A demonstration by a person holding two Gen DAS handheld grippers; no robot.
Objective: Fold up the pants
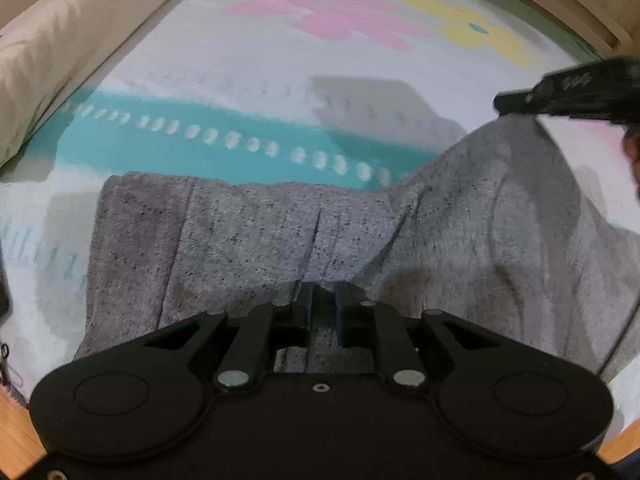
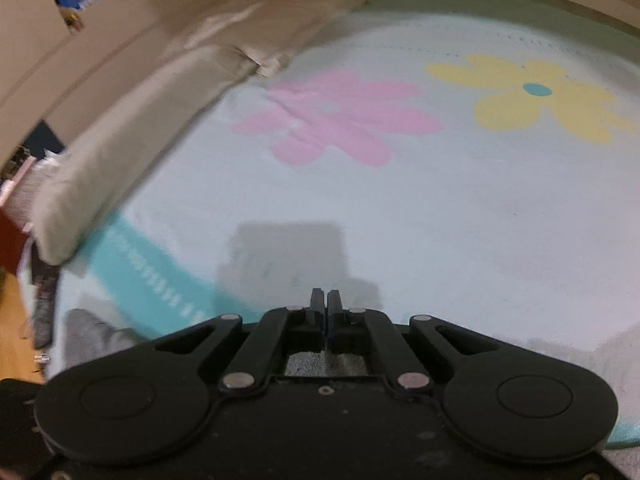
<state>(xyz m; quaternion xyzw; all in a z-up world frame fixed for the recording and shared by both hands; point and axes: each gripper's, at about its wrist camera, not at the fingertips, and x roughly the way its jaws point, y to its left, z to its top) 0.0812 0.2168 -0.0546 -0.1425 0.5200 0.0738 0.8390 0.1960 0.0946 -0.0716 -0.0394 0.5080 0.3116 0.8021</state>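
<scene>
The grey speckled pants (image 1: 256,232) lie on a bed sheet (image 1: 248,64) that is pale with a teal stripe (image 1: 168,148), a pink flower (image 1: 332,16) and a yellow flower (image 1: 484,32) printed on it. In the left wrist view the pants fill the lower half, from about 8 o'clock to 3 o'clock, and the cloth rises in a peak toward 2 o'clock.

The left claw (image 1: 323,300) sits at 6 o'clock, over the pants. Its jaws stand a little apart, and a small ridge of the grey cloth lies between them; whether the pads press on it is not clear.

The right claw (image 1: 516,102) enters the left wrist view at 2 o'clock, and the lifted peak of the pants hangs from its tip. In the right wrist view the right claw (image 2: 324,300) is at 6 o'clock with its jaws pressed together, and grey fabric shows under its frame. Another bit of the pants (image 2: 88,332) is seen at 8 o'clock.

A beige pillow (image 2: 152,120) lies along the edge of the bed at 10 o'clock.
</scene>
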